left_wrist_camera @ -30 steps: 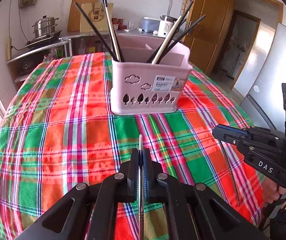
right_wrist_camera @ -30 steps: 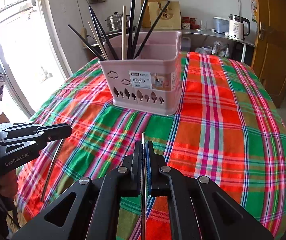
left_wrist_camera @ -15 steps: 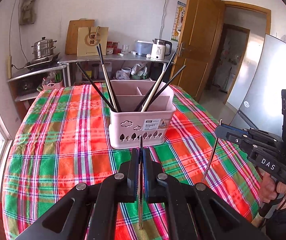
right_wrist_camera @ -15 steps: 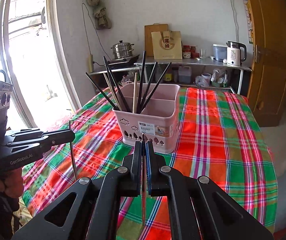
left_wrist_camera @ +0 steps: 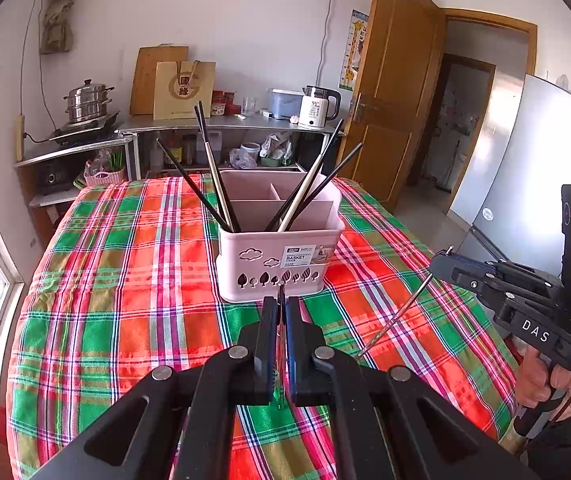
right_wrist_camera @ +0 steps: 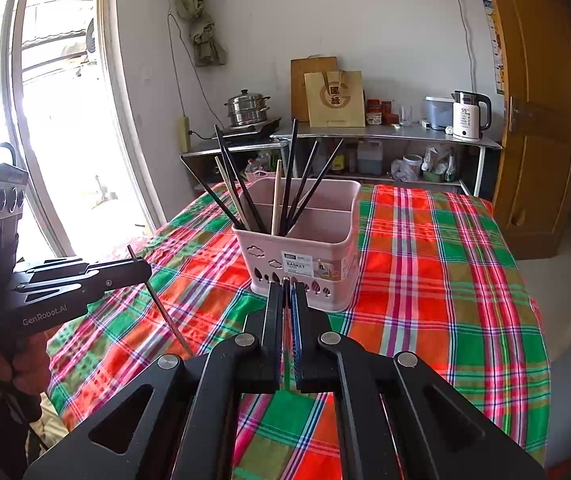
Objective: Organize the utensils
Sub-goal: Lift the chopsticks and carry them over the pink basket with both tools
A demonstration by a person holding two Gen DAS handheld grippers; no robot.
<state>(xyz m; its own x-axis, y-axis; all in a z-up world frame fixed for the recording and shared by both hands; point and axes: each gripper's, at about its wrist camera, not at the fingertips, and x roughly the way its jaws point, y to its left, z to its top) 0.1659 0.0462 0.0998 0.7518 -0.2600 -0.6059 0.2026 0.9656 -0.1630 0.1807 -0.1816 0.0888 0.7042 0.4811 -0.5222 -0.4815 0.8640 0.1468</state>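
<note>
While the pink plastic basket (left_wrist_camera: 281, 256) stands mid-table on the plaid cloth (left_wrist_camera: 125, 300), we see its near compartment bristling with dark and pale chopsticks (left_wrist_camera: 213, 184) that fan upward, its far ones bare; our left gripper (left_wrist_camera: 281, 300) is clamped on a thin metal chopstick (right_wrist_camera: 165, 312), slanting tip-down; our right gripper (right_wrist_camera: 287, 284) pinches another slim chopstick (left_wrist_camera: 397, 316), likewise slanted, both above the cloth

One basket (left_wrist_camera: 279, 256), two held chopsticks (left_wrist_camera: 395, 318)
</note>
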